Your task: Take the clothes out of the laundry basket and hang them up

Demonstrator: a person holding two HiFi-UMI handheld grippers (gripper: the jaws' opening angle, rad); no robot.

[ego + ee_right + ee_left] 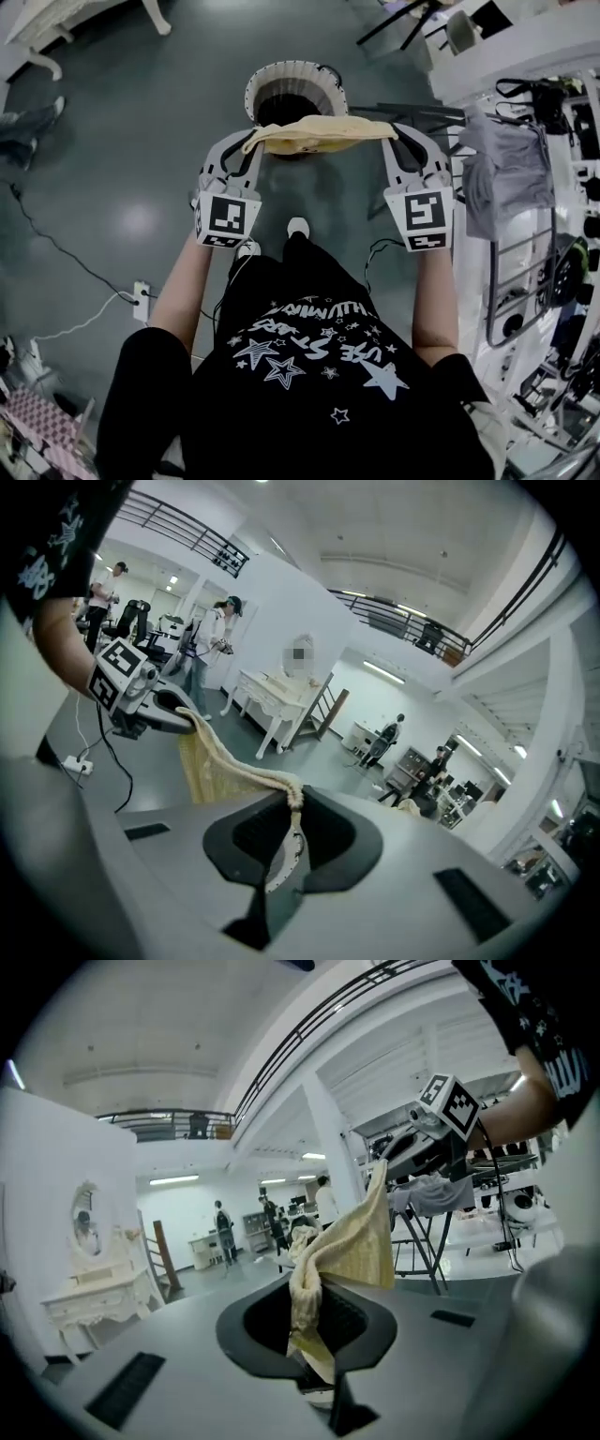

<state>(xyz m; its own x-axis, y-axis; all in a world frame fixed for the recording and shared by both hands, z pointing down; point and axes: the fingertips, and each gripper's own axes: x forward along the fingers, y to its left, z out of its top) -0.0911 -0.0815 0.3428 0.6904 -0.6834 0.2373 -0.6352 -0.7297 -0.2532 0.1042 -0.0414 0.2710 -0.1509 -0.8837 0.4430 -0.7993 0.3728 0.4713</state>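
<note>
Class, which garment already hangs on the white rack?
The grey fabric garment at right; the pale yellow knitted garment is held between left claw and right claw.

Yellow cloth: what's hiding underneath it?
Under the yellow cloth stands the white laundry basket on the floor. The cloth covers its near rim, and its inside is too dark to see.

Both forearms reach forward side by side; left gripper (pixel 251 143) and right gripper (pixel 390 137) each clamp one yellow garment (pixel 319 133).

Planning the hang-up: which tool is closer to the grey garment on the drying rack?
Right. The right tool, gripping the yellow garment, is on the side toward the grey garment. The left tool holds the far end.
</note>
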